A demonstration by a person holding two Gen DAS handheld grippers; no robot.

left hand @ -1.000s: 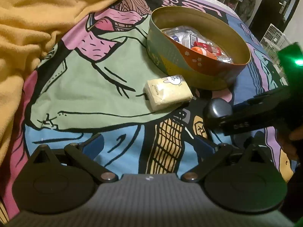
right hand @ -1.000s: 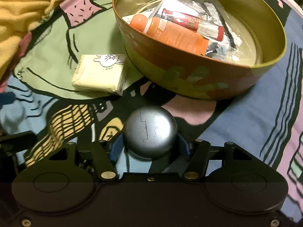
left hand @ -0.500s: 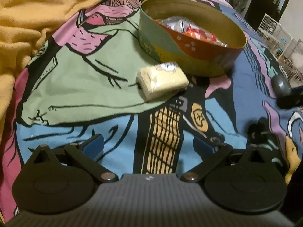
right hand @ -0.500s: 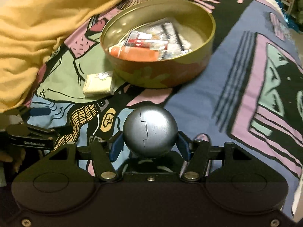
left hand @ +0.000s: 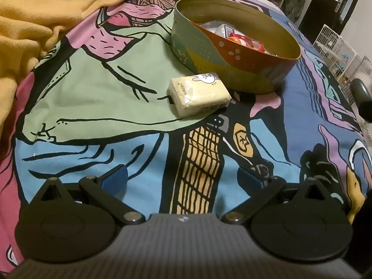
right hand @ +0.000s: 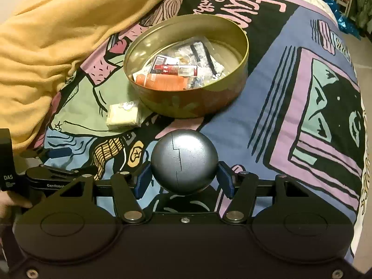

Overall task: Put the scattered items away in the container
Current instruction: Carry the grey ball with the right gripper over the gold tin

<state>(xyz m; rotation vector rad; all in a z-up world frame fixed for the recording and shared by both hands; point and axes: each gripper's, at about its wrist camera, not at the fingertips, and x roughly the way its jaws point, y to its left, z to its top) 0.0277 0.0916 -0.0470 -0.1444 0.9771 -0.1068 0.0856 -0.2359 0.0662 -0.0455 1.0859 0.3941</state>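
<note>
My right gripper (right hand: 183, 177) is shut on a grey metallic ball (right hand: 184, 161), held above the bedspread in front of the round tin (right hand: 186, 107). That tin (left hand: 232, 72) holds an orange tube (right hand: 162, 82), a red-labelled item and clear packets. A pale yellow tissue pack (left hand: 198, 94) lies on the bedspread just left of the tin, also seen in the right wrist view as the tissue pack (right hand: 123, 116). My left gripper (left hand: 182, 177) is open over the blue and yellow print, nothing between its fingers. The grey ball (left hand: 360, 88) shows at the right edge of the left wrist view.
A yellow blanket (right hand: 58, 34) is bunched along the left of the bed. The patterned bedspread (right hand: 302, 93) stretches wide to the right of the tin. White wire cages (left hand: 337, 44) and shelves stand beyond the bed.
My right gripper has lifted and pulled back with the ball, so the tin looks smaller and farther. In the left wrist view the right gripper moved off to the right edge.
</note>
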